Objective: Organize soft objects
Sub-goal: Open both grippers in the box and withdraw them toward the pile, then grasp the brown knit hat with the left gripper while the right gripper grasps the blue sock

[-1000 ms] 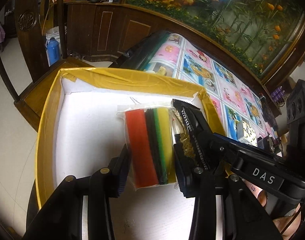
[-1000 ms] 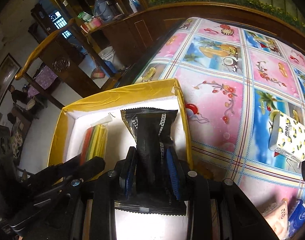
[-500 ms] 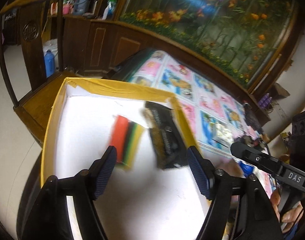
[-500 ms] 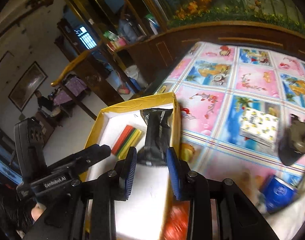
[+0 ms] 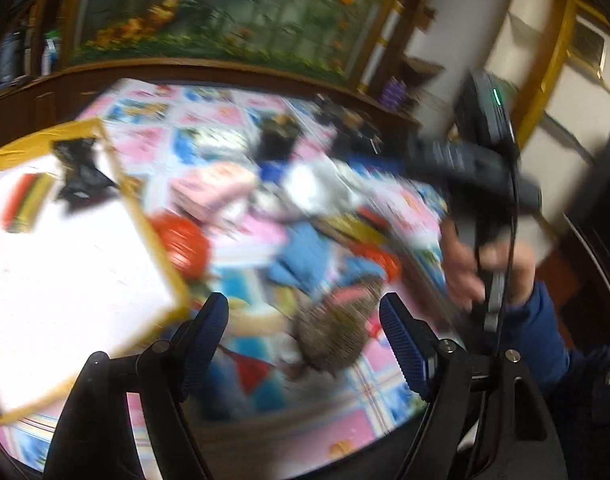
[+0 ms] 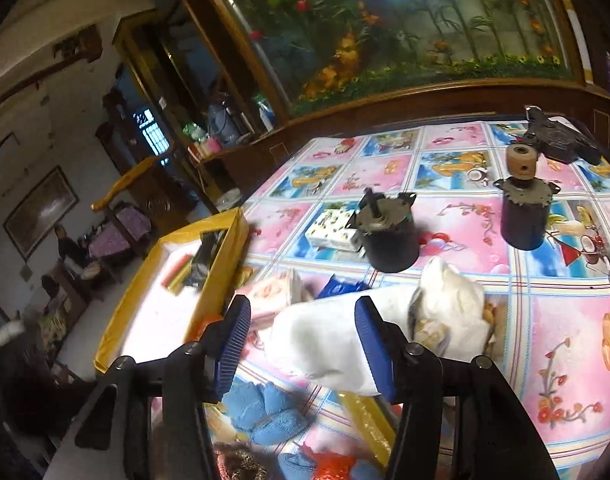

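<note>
The yellow-rimmed white box [image 6: 230, 258] sits off the table's left edge. It holds a striped sponge pack [image 6: 176, 277] and a black packet [image 6: 204, 257]. My right gripper [image 6: 303, 320] hangs over a heap of soft things with its jaws opening and nothing pressed between the pads. A white cloth bundle [image 6: 329, 340] lies just beyond the gripper, with blue knit gloves [image 6: 261, 408] below. In the blurred left wrist view my left gripper [image 5: 303, 316] is also opening and empty above a brown speckled thing [image 5: 333, 332]. The box [image 5: 145, 220] is to its left.
Two dark motors [image 6: 389, 240] [image 6: 525, 212] and a small patterned tissue pack [image 6: 332, 234] stand on the picture tablecloth [image 6: 457, 216]. A pink pack [image 6: 273, 292] and something orange [image 6: 333, 464] lie in the heap. A hand [image 5: 465, 276] in a blue sleeve holds the other gripper at the right.
The left gripper let go of the sponge pack and the right gripper let go of the black packet; both lie in the box. Both grippers drew back and swung right over the heap.
</note>
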